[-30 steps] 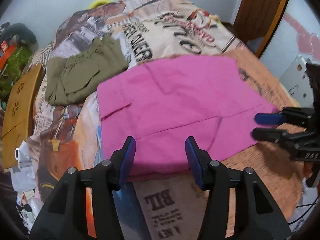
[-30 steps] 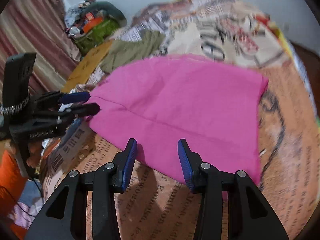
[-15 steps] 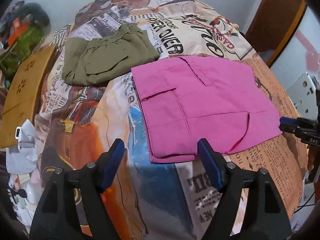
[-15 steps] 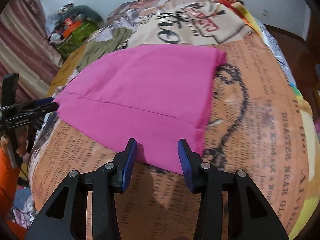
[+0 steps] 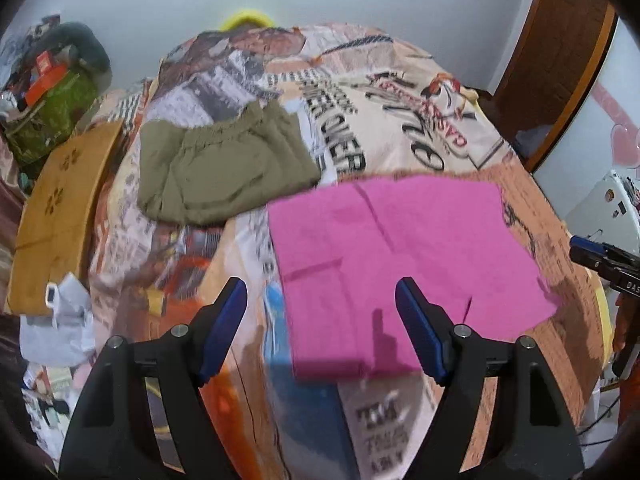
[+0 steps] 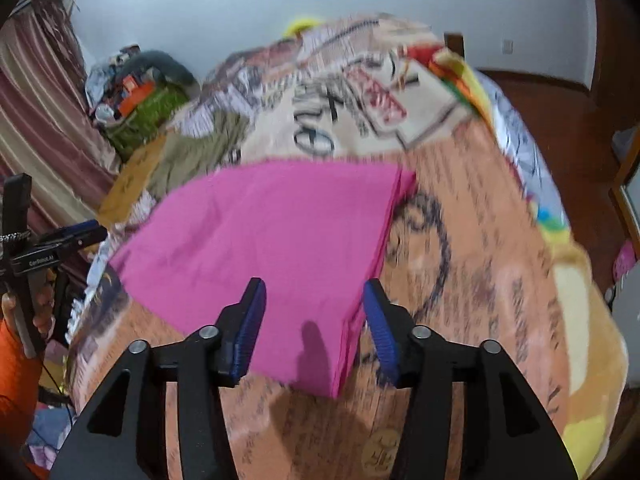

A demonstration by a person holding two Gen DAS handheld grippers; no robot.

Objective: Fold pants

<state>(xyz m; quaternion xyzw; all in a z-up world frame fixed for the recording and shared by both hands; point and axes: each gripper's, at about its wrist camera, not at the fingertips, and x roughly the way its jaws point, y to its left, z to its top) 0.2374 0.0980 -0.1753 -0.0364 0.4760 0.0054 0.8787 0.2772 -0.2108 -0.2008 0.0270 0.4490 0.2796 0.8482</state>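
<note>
Bed blanket (image 5: pixel 420 128), newspaper-and-poster print, fills both views and carries everything below

Pink pants (image 5: pixel 400 264), folded to a flat rectangle, lie on the near-right part of the blanket in the left wrist view; seam lines show on the top face. In the right wrist view the same piece (image 6: pixel 272 240) sits mid-frame, stacked layer edges showing along its right side

Olive pants (image 5: pixel 224 172), also folded, lie far-left of the pink piece, corners near but contact not resolvable

Wooden board (image 5: pixel 56 216) at the left edge of the bed

Left gripper (image 5: pixel 322 322): jaws wide apart, nothing between them, above the near-left corner of the pink pants

Right gripper (image 6: pixel 314 326): jaws moderately apart, empty, above the near-right corner; frame is motion-blurred
</note>
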